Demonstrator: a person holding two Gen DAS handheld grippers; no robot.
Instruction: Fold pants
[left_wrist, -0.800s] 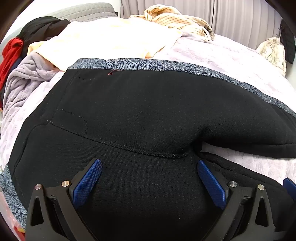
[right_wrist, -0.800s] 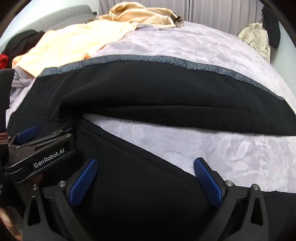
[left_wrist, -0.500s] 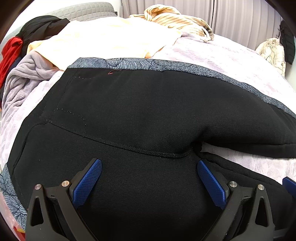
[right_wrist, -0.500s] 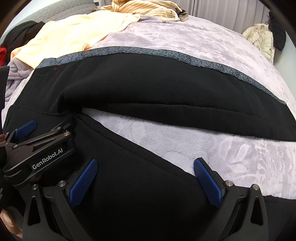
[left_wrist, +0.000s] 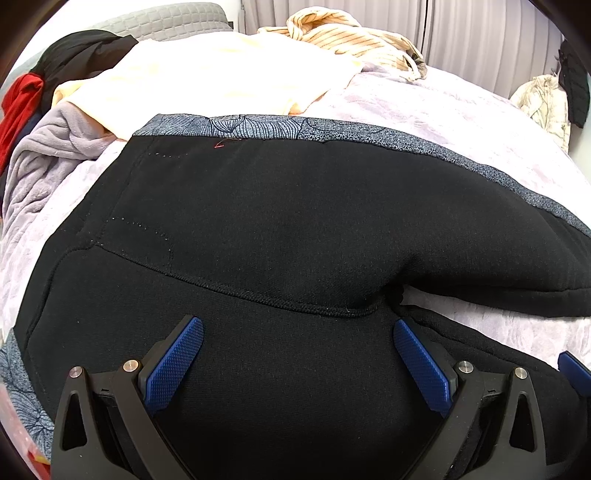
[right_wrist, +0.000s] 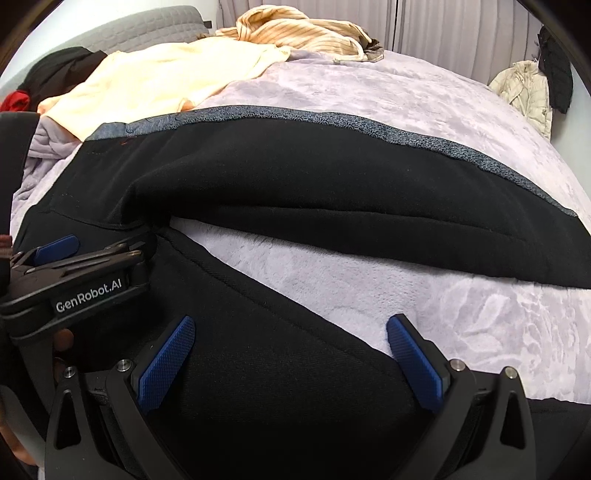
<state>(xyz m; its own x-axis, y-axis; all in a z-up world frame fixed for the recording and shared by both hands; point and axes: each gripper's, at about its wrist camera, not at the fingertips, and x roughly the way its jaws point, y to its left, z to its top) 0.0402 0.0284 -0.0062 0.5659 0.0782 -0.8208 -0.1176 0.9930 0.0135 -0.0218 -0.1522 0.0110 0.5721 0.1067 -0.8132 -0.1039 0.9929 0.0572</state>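
Black pants (left_wrist: 295, 229) with a grey patterned side stripe (left_wrist: 369, 134) lie flat on a lavender blanket (left_wrist: 443, 110), their legs running off to the right. My left gripper (left_wrist: 295, 328) hovers open over the seat, near the crotch seam, with only cloth below it. In the right wrist view the two legs (right_wrist: 332, 184) spread apart, showing blanket (right_wrist: 369, 288) between them. My right gripper (right_wrist: 291, 325) stands open over the near leg, its right pad over the leg's edge. The left gripper (right_wrist: 74, 273) sits close on its left.
A cream garment (left_wrist: 221, 81) and a striped beige one (left_wrist: 351, 40) lie at the far side of the bed. Red and black clothes (left_wrist: 22, 107) pile up at the left by a grey headboard (left_wrist: 166, 22). A pale jacket (left_wrist: 543, 103) hangs at the right.
Both grippers stay open over the pants. The right wrist view has shifted slightly; the pants have not moved.
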